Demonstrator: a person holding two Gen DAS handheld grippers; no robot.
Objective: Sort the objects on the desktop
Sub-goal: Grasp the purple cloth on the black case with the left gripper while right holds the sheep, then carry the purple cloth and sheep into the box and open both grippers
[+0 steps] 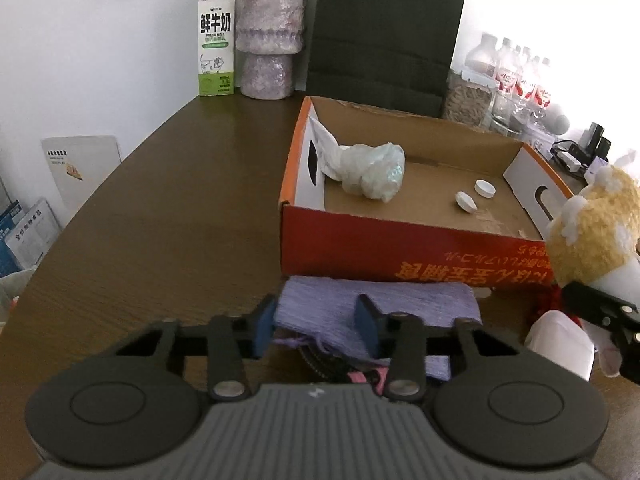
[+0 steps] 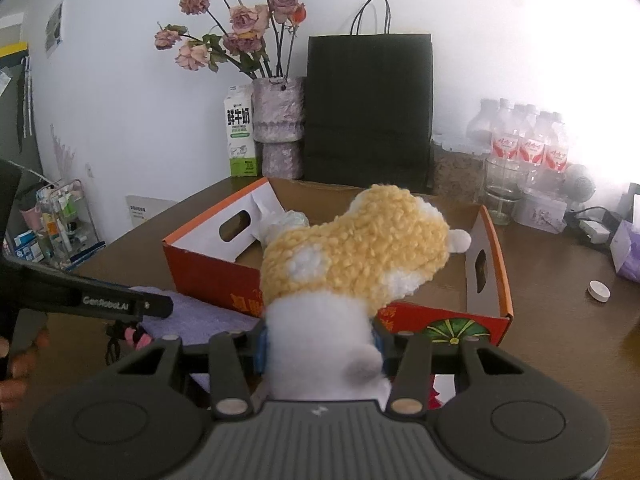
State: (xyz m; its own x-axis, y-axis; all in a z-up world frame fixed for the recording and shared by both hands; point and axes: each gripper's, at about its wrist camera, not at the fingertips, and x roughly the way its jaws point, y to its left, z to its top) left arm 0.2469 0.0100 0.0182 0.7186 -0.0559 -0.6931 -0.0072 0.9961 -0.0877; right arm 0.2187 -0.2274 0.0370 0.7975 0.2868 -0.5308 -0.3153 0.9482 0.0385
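A folded purple cloth (image 1: 400, 300) lies on the brown table in front of an open red cardboard box (image 1: 400, 248). My left gripper (image 1: 316, 326) is shut on the cloth's near left part, its blue pads pinching a bunched fold. A dark item with pink bits (image 1: 360, 376) peeks out under the cloth. My right gripper (image 2: 320, 344) is shut on the white body of a yellow-headed plush toy (image 2: 352, 256), held just before the box (image 2: 208, 276). The box holds a crumpled white bag (image 1: 372, 172) and two white caps (image 1: 466, 202).
A milk carton (image 1: 216, 40), a vase of dried roses (image 2: 276, 128) and a black paper bag (image 2: 368, 108) stand at the back. Water bottles (image 2: 528, 144) and a glass jar crowd the back right. A loose white cap (image 2: 599, 291) lies right of the box. A hand (image 2: 16, 360) shows at left.
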